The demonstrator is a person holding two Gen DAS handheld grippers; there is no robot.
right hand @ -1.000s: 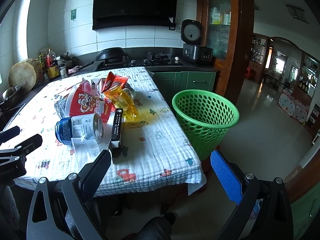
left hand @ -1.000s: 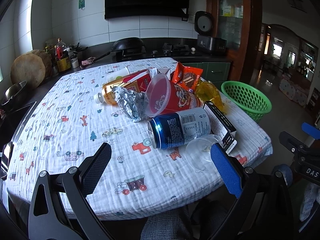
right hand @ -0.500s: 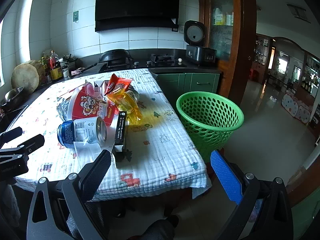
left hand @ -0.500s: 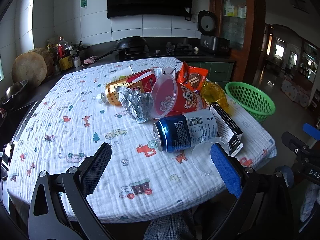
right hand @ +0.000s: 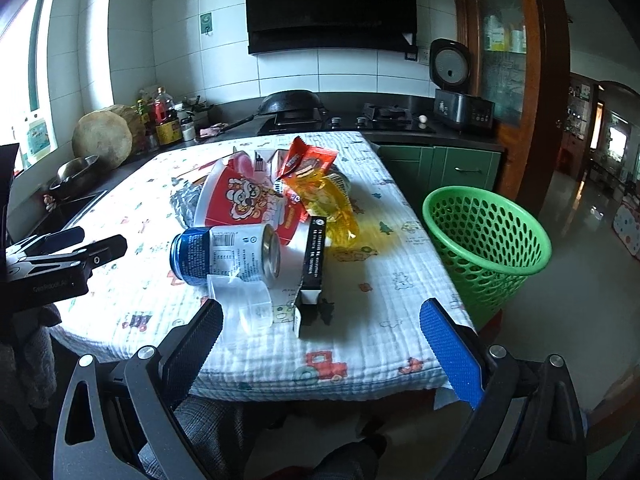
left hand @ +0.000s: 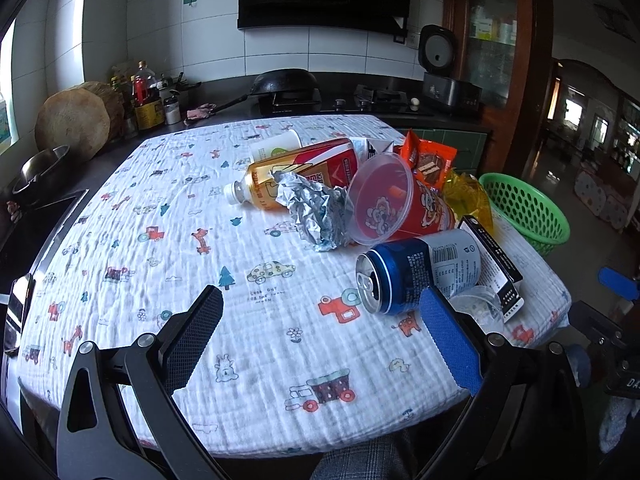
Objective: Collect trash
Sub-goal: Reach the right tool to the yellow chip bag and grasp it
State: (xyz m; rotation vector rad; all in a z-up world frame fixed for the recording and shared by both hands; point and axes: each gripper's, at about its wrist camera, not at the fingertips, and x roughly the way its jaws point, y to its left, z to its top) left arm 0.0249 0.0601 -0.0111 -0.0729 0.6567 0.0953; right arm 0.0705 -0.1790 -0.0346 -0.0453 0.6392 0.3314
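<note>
The left gripper [left hand: 320,332] hangs over the near edge of the table [left hand: 168,240] with its fingers spread wide and nothing between them. The right gripper [right hand: 320,332] does the same at the table's near right corner, fingers apart and empty.

Nearest the grippers, a clear plastic cup [right hand: 246,304] lies on its side, touching a blue and white can [left hand: 420,272] that also lies on its side, its opened top facing the left gripper. The can carries a barcode and small print too fine to read. Just beside it lies a long black box [right hand: 314,258] with white lettering I cannot make out.

Behind these rests a tipped red tub [left hand: 384,206] printed with a cartoon face, a wad of crumpled foil [left hand: 316,210] against it, a yellow wrapper [right hand: 328,200], an orange snack packet [left hand: 430,162] and a capped bottle [left hand: 272,184] lying flat.

A green basket [right hand: 486,248] stands on the floor beside the table's right edge.
</note>
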